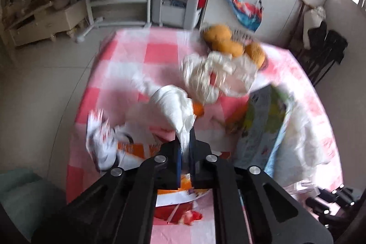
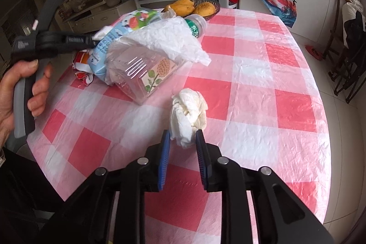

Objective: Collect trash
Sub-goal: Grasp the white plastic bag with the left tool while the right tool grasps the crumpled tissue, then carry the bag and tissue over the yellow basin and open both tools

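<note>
left gripper fingers pinching white tissue, right gripper fingers apart, flanking crumpled tissue wad

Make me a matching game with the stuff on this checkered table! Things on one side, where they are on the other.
Things:
1. crumpled white tissue wad
2. yellow mangoes
3. clear plastic bottle with a flower label
4. flat white paper napkin

Places:
A. in a dark basket at the table's far edge
B. pinched in the left gripper
C. just ahead of the open right gripper
D. lying on its side in the trash pile

Pairs: 1-C, 2-A, 3-D, 4-B
</note>
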Motion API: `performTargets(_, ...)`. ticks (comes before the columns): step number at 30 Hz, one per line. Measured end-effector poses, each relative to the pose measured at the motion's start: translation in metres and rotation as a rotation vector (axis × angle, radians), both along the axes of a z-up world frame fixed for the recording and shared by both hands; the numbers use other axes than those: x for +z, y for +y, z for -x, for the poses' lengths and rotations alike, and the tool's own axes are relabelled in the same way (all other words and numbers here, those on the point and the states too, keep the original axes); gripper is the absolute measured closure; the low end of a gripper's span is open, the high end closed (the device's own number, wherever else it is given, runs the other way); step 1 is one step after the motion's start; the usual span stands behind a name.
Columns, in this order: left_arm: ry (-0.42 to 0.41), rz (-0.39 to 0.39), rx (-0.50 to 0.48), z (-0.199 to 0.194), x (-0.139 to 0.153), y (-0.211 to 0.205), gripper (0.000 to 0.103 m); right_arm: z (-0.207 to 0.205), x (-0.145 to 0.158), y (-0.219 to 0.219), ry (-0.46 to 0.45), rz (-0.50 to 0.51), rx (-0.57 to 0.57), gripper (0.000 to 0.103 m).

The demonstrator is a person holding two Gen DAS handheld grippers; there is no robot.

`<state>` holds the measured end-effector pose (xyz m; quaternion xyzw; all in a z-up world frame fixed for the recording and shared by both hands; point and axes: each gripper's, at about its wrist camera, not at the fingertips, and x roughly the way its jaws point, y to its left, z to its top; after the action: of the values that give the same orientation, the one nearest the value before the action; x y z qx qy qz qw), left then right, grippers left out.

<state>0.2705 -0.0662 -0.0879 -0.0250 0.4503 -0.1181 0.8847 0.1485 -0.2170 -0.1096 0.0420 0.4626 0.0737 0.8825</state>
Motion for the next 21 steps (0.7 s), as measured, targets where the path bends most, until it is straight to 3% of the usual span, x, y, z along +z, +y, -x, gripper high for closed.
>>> performTargets(7, -0.072, 0.17, 0.026, 0.011, 0.035, 0.02, 0.097, 0.004, 0.006, 0.0, -0.023, -0.001, 0.0, 0.093)
performTargets(12, -0.026, 0.331, 0.059, 0.007, 0.033, 0.044, 0.097, 0.004, 0.01, 0.0, -0.037, -0.011, 0.002, 0.094)
performTargets(14, 0.015, 0.447, 0.059, 0.004, 0.027, 0.055, 0.097, 0.005, 0.012, -0.001, -0.042, -0.035, 0.001, 0.094)
performTargets(17, 0.044, 0.526, 0.069, 0.001, 0.021, 0.064, 0.097, 0.005, 0.015, -0.005, -0.05, -0.089, -0.002, 0.094)
performTargets(21, 0.106, 0.703, 0.028, -0.003, 0.008, 0.07, 0.097, 0.008, 0.022, -0.005, -0.068, -0.138, 0.009, 0.094)
